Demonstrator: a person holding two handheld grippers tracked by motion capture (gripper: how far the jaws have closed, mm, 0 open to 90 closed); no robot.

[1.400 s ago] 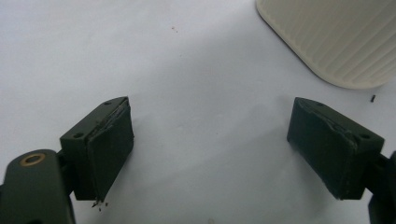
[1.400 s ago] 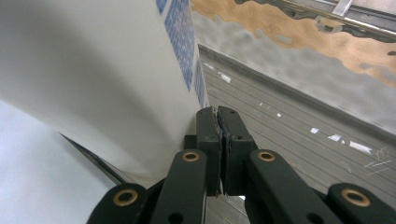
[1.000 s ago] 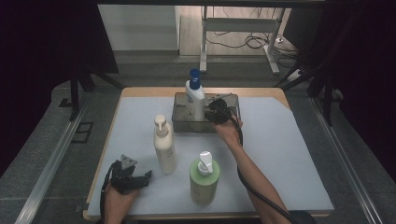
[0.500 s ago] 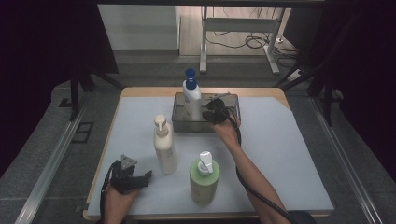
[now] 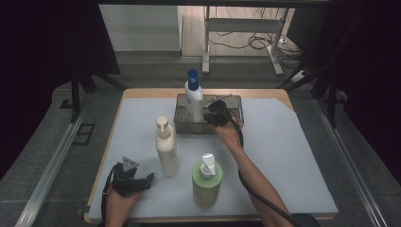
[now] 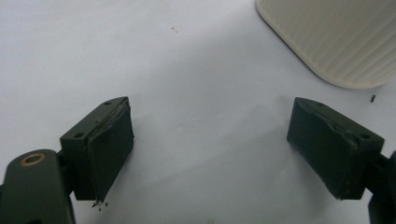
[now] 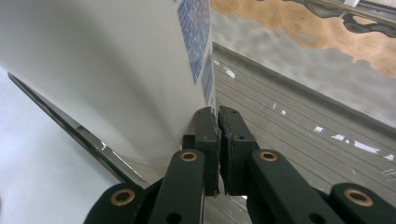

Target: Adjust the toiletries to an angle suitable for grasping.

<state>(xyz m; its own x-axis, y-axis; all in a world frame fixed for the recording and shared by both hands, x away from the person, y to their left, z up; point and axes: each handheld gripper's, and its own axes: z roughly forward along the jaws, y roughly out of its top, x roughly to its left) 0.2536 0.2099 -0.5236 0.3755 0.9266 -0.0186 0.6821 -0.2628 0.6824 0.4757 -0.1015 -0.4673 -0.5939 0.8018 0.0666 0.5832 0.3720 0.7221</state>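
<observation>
Your right gripper (image 5: 211,112) sat over the tray (image 5: 234,100) at the far middle of the mat (image 5: 293,156), its jaws pressed together with nothing between them. In the right gripper view the closed jaw tips (image 7: 217,122) lay against the side of the white bottle (image 7: 107,70), close by its blue printed label, with the tray's ribbed floor (image 7: 299,135) beyond them. From above, that bottle (image 5: 193,98) stood upright with its blue cap on, in the left part of the tray, and your gripper was just to its right. Whether the pads actually pushed on the bottle I could not tell; they did not clasp it.

Your left gripper (image 5: 135,182) rested low on the mat near the front left corner, with your hand (image 5: 120,205) behind it. Its jaws stood wide apart and empty; in the left gripper view the two pads (image 6: 112,140) framed bare mat, and the ribbed base of the cream bottle (image 6: 341,37) showed ahead to the right, apart from them.

The cream bottle (image 5: 167,147) stood upright just right of that gripper, pump on top. The green bottle (image 5: 206,181) stood nearer the front edge, right of the cream one, apart from both grippers. Your right forearm (image 5: 250,175) passed just beside it on the way to the tray.
</observation>
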